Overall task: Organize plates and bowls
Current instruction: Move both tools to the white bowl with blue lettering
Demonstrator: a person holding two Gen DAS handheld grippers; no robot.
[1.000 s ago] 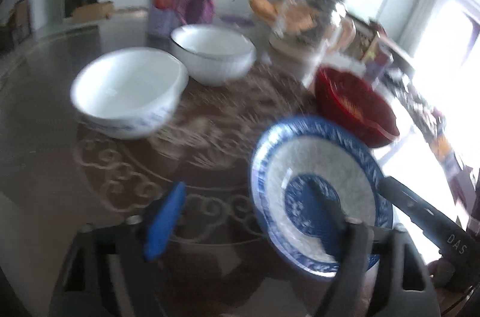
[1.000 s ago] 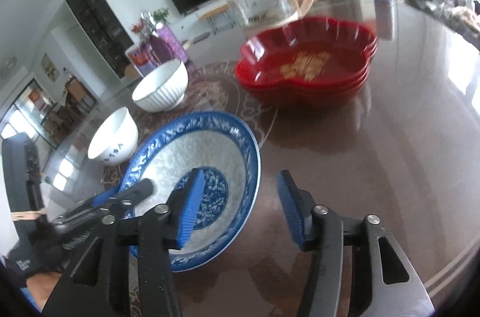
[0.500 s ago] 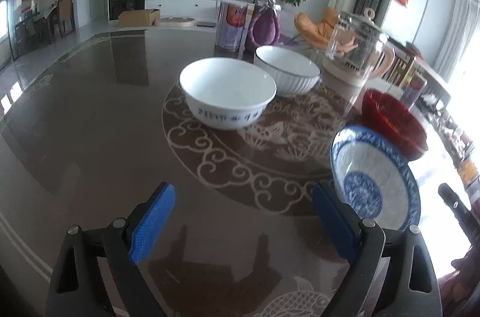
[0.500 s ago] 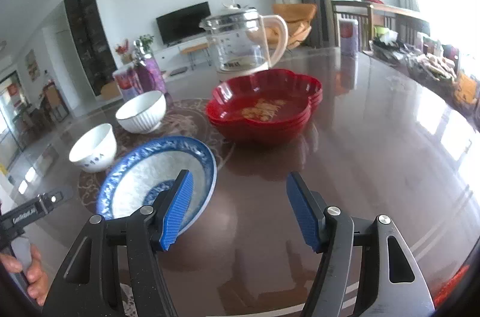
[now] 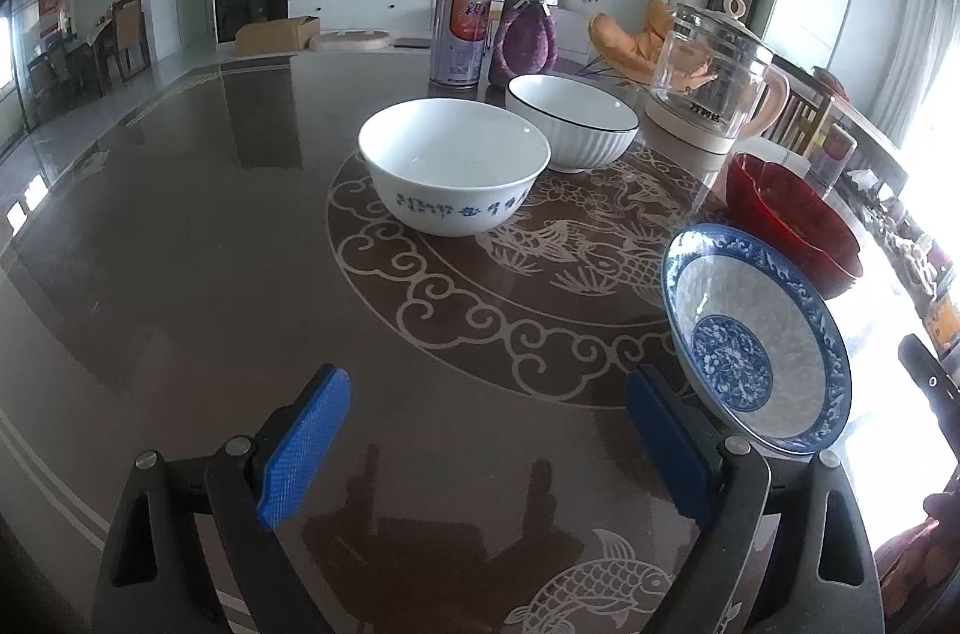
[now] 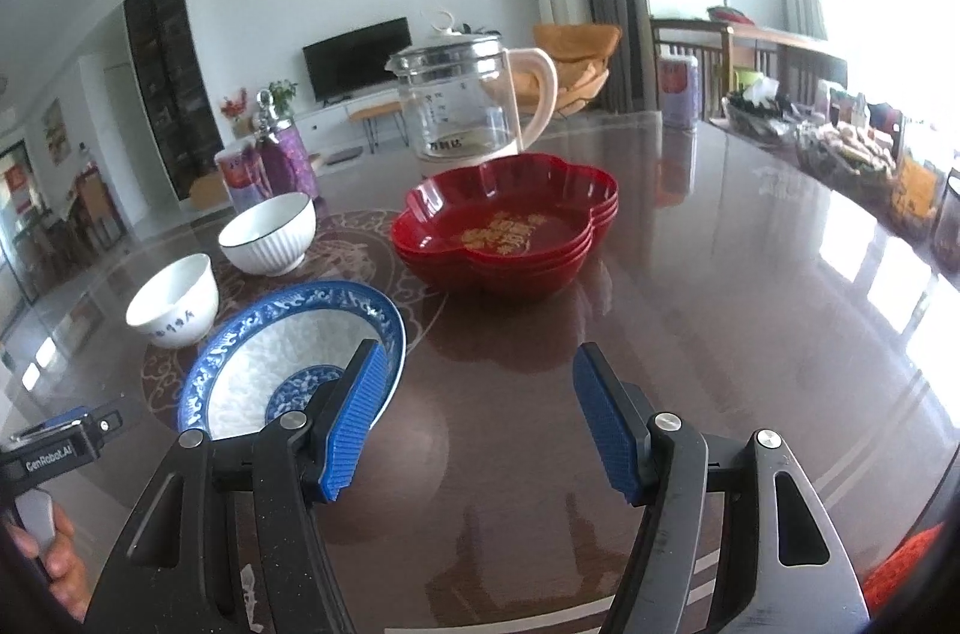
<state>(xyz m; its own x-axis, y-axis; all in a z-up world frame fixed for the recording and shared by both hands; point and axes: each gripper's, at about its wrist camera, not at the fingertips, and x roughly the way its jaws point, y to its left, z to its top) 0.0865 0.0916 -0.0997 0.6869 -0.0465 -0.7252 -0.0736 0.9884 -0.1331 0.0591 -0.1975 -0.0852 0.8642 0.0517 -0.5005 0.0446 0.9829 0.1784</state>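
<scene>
A blue-and-white patterned bowl (image 5: 756,334) (image 6: 282,352) rests on the dark table. Beyond it stand a white bowl with blue lettering (image 5: 453,163) (image 6: 173,301), a white ribbed bowl (image 5: 573,121) (image 6: 270,232) and a stack of red flower-shaped dishes (image 5: 792,220) (image 6: 507,226). My left gripper (image 5: 480,445) is open and empty, low over the table left of the blue bowl. My right gripper (image 6: 483,421) is open and empty, its left finger (image 6: 354,418) in front of the blue bowl's rim.
A glass kettle (image 5: 708,85) (image 6: 474,103) stands behind the red dishes. A can (image 5: 459,43) and a purple bottle (image 5: 522,37) stand behind the white bowls. Snack packets (image 6: 852,154) line the table's right side.
Both grippers have pulled back and away from the blue bowl, which now sits alone on the table. The left gripper opened wider and swung left.
</scene>
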